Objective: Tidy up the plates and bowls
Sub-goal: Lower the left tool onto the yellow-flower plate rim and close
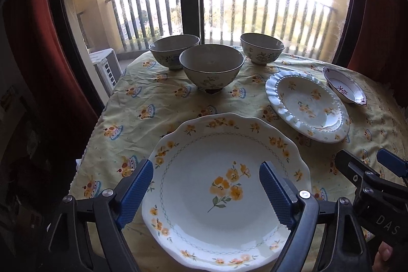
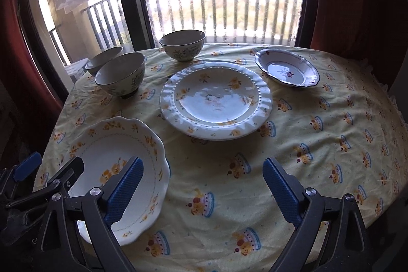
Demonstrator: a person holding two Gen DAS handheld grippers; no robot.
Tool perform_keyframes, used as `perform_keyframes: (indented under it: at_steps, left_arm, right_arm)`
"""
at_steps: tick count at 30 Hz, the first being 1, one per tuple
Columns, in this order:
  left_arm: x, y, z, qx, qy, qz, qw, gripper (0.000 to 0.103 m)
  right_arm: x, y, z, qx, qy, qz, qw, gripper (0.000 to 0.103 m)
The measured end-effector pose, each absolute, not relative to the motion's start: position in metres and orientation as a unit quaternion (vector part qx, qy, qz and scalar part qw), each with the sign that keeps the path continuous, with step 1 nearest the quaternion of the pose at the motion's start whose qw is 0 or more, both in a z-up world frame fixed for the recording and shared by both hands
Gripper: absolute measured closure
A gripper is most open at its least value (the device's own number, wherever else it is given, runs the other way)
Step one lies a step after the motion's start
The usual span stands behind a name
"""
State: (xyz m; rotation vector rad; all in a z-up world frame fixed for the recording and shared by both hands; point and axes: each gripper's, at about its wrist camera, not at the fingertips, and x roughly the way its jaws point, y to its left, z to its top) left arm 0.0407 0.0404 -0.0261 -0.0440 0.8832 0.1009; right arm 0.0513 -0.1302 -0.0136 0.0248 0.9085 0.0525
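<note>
From the left wrist camera, the left gripper [image 1: 206,191] hangs over the near edge of the table [image 1: 142,98], its jaws apart and clamped on nothing. The big scalloped plate [image 1: 224,195] with yellow flowers lies flat right under and ahead of them, its left rim close by the left pad and its centre between the two pads, so this hand is plainly the nearer one to it. Beyond it stand three bowls [image 1: 211,69] in a loose row at the far edge, and to the right lie a ruffled plate [image 1: 307,106] and a small purple-edged dish [image 1: 344,88]. The right gripper [image 1: 367,165] shows at the right margin, just beside the big plate. From the right wrist camera, the right gripper [image 2: 202,191] also has its jaws apart with only bare tablecloth [image 2: 306,144] between them; the scalloped plate [image 2: 122,170] lies off to its left, partly behind the left pad, while the ruffled plate [image 2: 215,100] sits straight ahead, well apart. The right hand would likely suit that one.
</note>
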Motion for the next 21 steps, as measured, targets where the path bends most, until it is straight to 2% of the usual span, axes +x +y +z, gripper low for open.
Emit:
perform_keyframes:
  at_steps: [8,10,17,21]
  left_arm:
    - [0.073,0.073,-0.052,-0.025,0.480,0.044,0.876,0.027]
    - [0.079,0.077,-0.060,-0.025,0.494,0.035,0.868,0.036]
    - [0.095,0.081,-0.074,-0.012,0.524,-0.016,0.851,0.054]
    - [0.098,0.081,-0.074,-0.007,0.538,-0.040,0.842,0.055]
  right_arm:
    - [0.086,-0.090,-0.039,0.013,0.483,0.028,0.875,0.012]
    - [0.094,-0.081,-0.047,0.013,0.496,0.027,0.868,0.014]
    - [0.109,-0.061,-0.074,0.015,0.539,0.014,0.842,0.025]
    - [0.112,-0.061,-0.086,0.026,0.562,-0.007,0.827,0.028]
